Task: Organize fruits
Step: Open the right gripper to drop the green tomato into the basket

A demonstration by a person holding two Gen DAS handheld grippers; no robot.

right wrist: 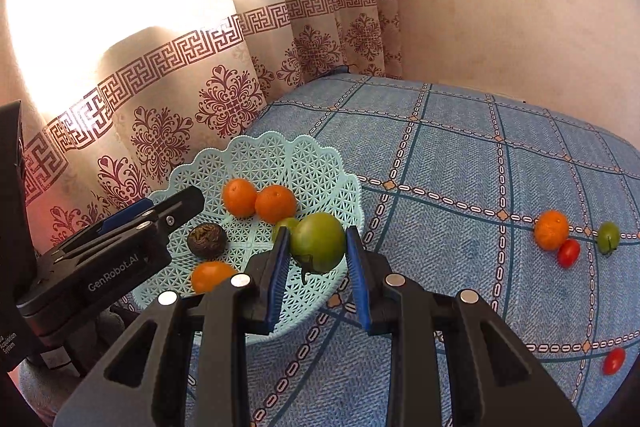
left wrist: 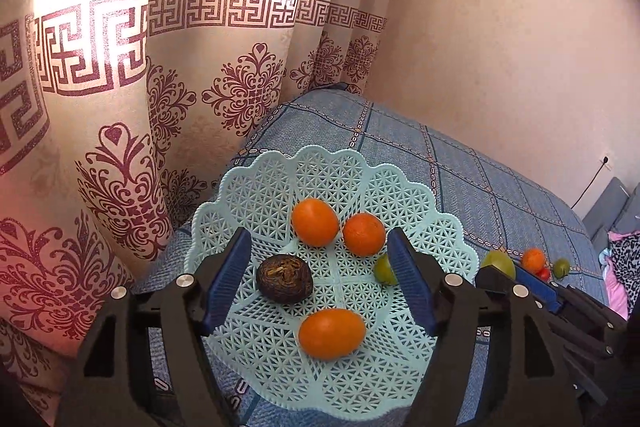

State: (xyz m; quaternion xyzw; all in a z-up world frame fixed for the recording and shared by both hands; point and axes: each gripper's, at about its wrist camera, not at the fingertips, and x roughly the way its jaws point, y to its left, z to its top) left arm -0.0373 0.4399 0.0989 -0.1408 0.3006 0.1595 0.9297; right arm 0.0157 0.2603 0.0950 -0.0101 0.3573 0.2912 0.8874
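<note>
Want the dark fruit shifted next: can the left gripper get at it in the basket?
Probably yes: the left gripper is open above the dark fruit, with no fruit touching it.

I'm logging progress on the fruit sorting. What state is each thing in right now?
Left claw: open, empty, over basket.
Right claw: holding green tomato over the rim.
Basket: holds three oranges, a dark fruit, a small green one.
Cloth: an orange, two red, one green fruit lie loose.
</note>
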